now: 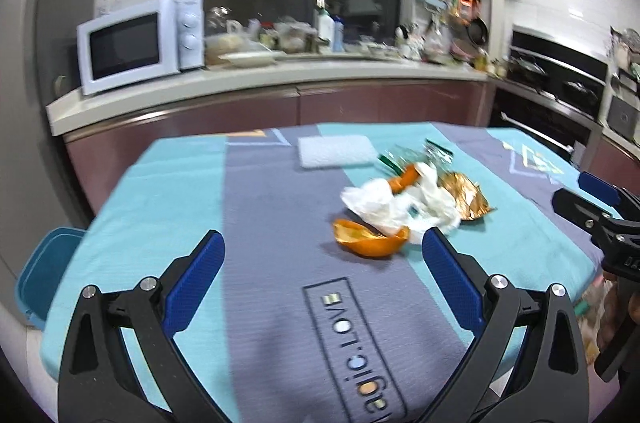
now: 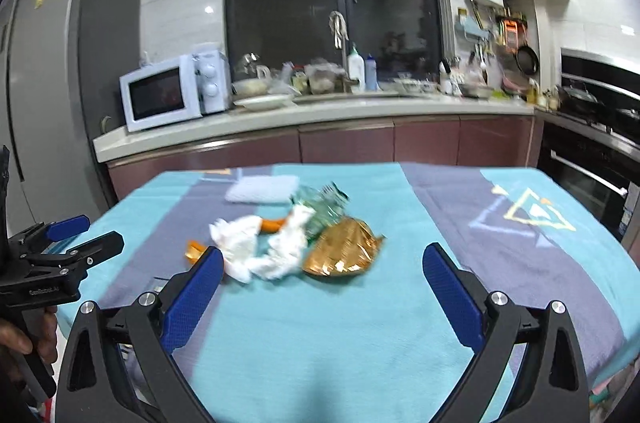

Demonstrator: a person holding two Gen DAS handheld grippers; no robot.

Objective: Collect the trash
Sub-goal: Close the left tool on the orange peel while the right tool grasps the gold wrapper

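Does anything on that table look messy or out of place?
Yes: a heap of litter lies mid-cloth: crumpled tissues, orange peel, a gold wrapper and a green wrapper. The white pad behind lies flat.

Both wrist cams sit low over the near edge of the table [image 1: 168, 191], looking fwd across it toward the kitchen counter [image 2: 320, 115]. Left cam's further left, right cam further right. Both catch the same trash pile [image 1: 404, 203] mid-table, fairly close.

bright ceiling light, fisheye-warped edges, slight motion blur
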